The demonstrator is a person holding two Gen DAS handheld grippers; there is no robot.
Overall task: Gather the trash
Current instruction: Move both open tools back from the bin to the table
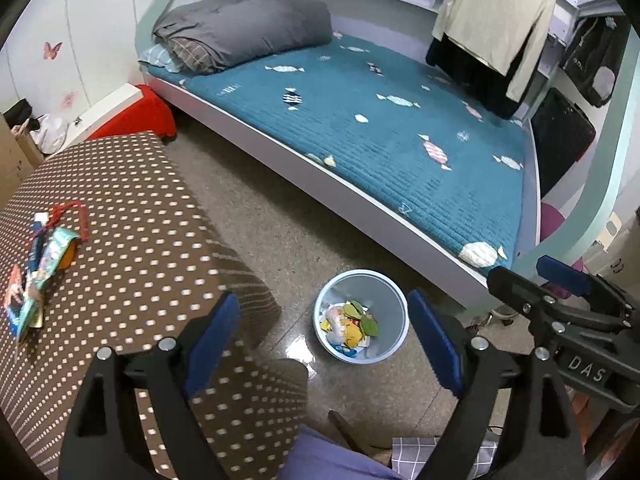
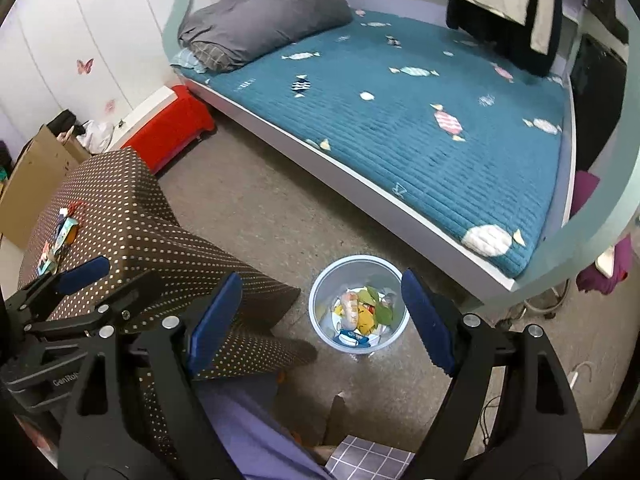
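Both claws spread wide, empty, above bin (image 1: 362, 316) w/ trash inside. Remaining wrappers (image 1: 36, 268) on table (image 1: 132, 216), left of bin, long axis running away; left claw (image 1: 324, 340) nearer than right claw (image 2: 322, 320).

Smooth plastic bin (image 1: 394, 308); quilted cloth bedspread (image 1: 400, 136) (matt); glossy floor (image 1: 296, 344).

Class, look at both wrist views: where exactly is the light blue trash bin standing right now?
The trash bin stands on the floor, low and centre in both wrist views, between the polka-dot table on its left and the bed corner on its right.
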